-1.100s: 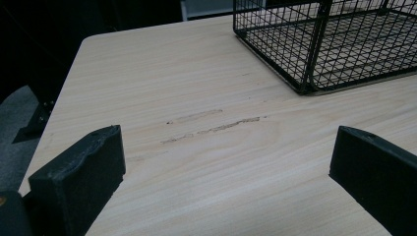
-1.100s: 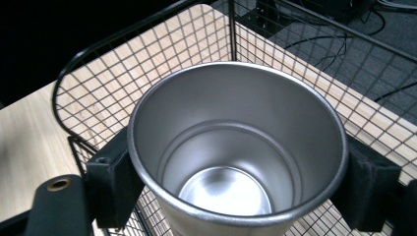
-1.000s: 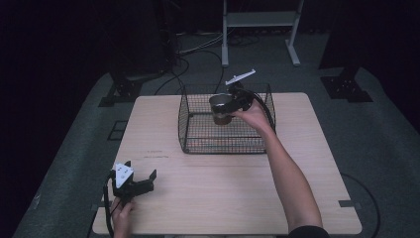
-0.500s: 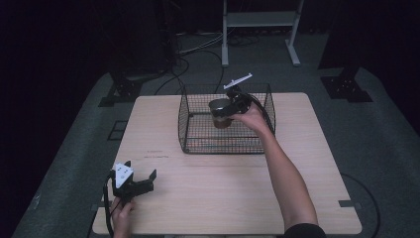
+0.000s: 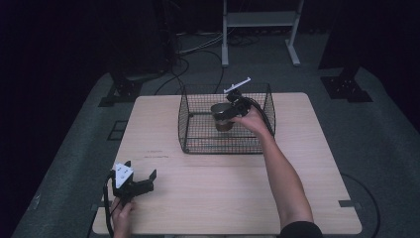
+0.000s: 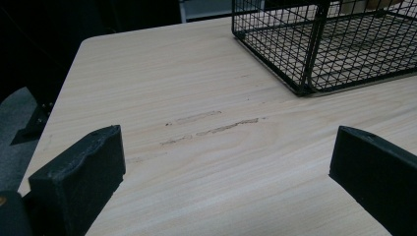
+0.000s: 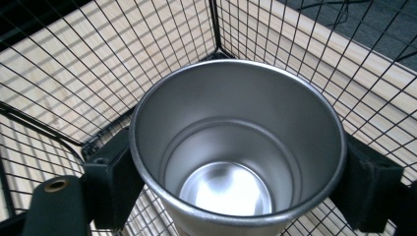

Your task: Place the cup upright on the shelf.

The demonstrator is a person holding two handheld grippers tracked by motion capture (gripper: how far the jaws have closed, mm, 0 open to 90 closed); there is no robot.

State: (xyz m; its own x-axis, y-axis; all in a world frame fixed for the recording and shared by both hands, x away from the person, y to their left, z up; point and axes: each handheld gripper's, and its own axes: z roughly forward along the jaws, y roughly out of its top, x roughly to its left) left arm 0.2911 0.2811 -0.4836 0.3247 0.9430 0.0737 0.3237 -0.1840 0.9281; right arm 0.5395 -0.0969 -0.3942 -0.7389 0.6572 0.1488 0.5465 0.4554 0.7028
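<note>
A shiny metal cup (image 5: 221, 118) stands upright inside the black wire basket (image 5: 223, 148) at the far middle of the table, low within its walls. My right gripper (image 5: 227, 112) reaches in from the right and is shut on the cup (image 7: 236, 147), one black jaw against each side below the rim. Its jaws have just been opening slightly, with the cup still between them. My left gripper (image 5: 141, 172) rests near the table's front left corner, open (image 6: 226, 157) and holding nothing, its jaws pointing towards the basket (image 6: 319, 49).
The wooden table (image 5: 223, 198) has faint scuff marks (image 6: 211, 128) ahead of the left gripper. A white metal stand (image 5: 257, 20) and cables lie on the dark floor beyond the table.
My right hand has sunk a little, bringing the cup lower inside the basket. The left gripper has stayed where it was.
</note>
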